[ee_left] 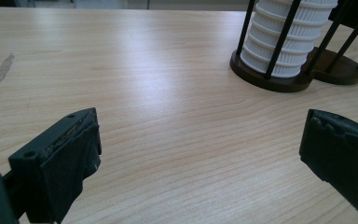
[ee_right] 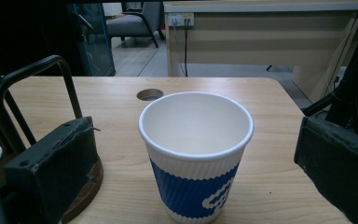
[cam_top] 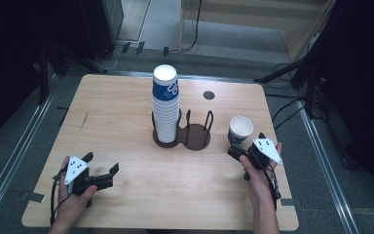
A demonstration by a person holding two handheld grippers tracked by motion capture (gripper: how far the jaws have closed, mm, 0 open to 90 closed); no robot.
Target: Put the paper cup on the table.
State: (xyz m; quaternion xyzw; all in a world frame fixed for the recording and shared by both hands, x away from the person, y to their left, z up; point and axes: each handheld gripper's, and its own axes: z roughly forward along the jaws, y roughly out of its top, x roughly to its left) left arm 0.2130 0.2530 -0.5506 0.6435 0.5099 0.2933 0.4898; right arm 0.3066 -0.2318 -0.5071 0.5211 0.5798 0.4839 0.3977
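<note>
- The left claw rests at about seven o'clock on the tabletop, jaws spread wide with nothing between them; in the left gripper view only bare wood lies between its pads.
- At the centre, a tall stack of cups stands in the left ring of a dark two-ring holder; the right ring is empty. The stack's walls are ribbed white, the top cup banded blue.
- The single paper cup stands upright at about three o'clock, just right of the holder and just ahead of the right claw.
- The right claw is wide open, holding nothing; in the right gripper view the cup sits between the two jaws, apart from both.
- The cup looks light, empty and thin-walled, so it will likely crush or tip under a hard squeeze. The ribbed sleeve should give grip. A gentle hold across the blue band at mid-height seems safest.
- The blue band carries a white printed mark, too partial to read; I can make out no brand.
</note>
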